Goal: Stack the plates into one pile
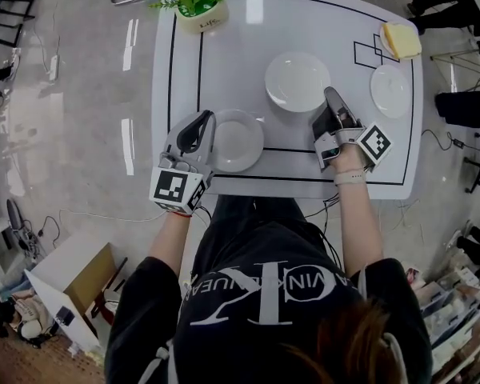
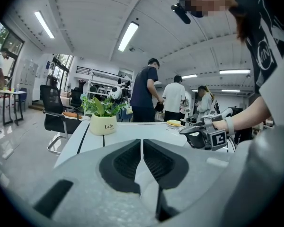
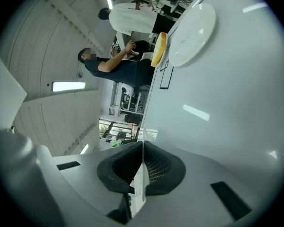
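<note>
Three white plates lie on the white table (image 1: 224,62). My left gripper (image 1: 209,118) is shut on the left rim of the near-left plate (image 1: 240,141); in the left gripper view that rim (image 2: 146,183) shows white between the closed pads (image 2: 128,162). The right gripper (image 1: 330,94), rolled onto its side, is shut on the right rim of the middle plate (image 1: 296,81). In the right gripper view this rim (image 3: 141,186) runs edge-on through its jaws. The third plate (image 1: 390,90) (image 3: 191,34) sits untouched at the far right.
A potted plant (image 1: 198,8) (image 2: 103,123) stands at the table's far left edge. A yellow sponge-like block (image 1: 402,40) (image 3: 159,48) lies at the far right corner. Black lines mark the tabletop. Several people stand beyond the table; a black chair (image 2: 57,115) is at the left.
</note>
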Demonstrator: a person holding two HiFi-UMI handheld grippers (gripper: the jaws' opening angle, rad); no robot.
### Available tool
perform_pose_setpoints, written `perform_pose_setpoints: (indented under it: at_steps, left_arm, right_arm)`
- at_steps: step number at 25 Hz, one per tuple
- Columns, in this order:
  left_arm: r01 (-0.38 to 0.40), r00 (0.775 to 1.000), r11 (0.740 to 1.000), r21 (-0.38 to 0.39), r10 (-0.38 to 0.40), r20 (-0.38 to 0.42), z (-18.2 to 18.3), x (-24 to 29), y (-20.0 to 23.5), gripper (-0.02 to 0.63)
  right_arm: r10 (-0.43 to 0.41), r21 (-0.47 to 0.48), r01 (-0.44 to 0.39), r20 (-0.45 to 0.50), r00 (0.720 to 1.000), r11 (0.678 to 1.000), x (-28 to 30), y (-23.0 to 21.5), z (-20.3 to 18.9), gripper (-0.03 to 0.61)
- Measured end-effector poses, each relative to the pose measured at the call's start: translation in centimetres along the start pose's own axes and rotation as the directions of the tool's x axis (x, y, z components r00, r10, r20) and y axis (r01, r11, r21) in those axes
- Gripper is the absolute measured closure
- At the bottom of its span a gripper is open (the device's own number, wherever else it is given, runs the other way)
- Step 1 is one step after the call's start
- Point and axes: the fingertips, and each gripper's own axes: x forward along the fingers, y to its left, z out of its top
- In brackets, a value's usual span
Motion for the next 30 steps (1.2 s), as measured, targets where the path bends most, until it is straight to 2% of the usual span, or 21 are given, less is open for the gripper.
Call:
perform_pose_setpoints:
  at_steps: [7, 14, 21, 25, 30]
  left_arm:
    - [-0.027, 1.000, 1.000, 0.008, 0.027, -0.001, -0.5, -1.4, -0.4, 0.592]
    - [-0.095, 0.995, 0.995, -0.006, 0.095, 0.011, -1.1, -4.6, -0.5, 0.594]
    - [-0.164, 0.986, 0.986, -0.019, 0.164, 0.011, -2.5, -6.5, -0.5, 0.595]
    - [-0.199, 0.980, 0.980, -0.033, 0.199, 0.018, -2.9, -8.8, -0.3, 0.598]
    - [-0.214, 0.977, 0.976, -0.040, 0.214, 0.006, -3.8, -10.8, 0.1, 0.600]
  right_arm:
    - [0.076, 0.061, -0.074, -0.029, 0.997, 0.995, -0.5, 1.4, -1.5, 0.566]
    - [0.118, 0.057, -0.112, -0.131, 0.984, 0.992, -0.7, 2.9, -5.3, 0.566]
    - [0.141, 0.058, -0.130, -0.255, 0.957, 0.990, -0.6, 2.8, -9.0, 0.566]
    - [0.145, 0.052, -0.136, -0.320, 0.936, 0.989, -1.3, 3.5, -12.4, 0.566]
    - [0.130, 0.047, -0.121, -0.384, 0.914, 0.991, -2.2, 3.4, -16.2, 0.566]
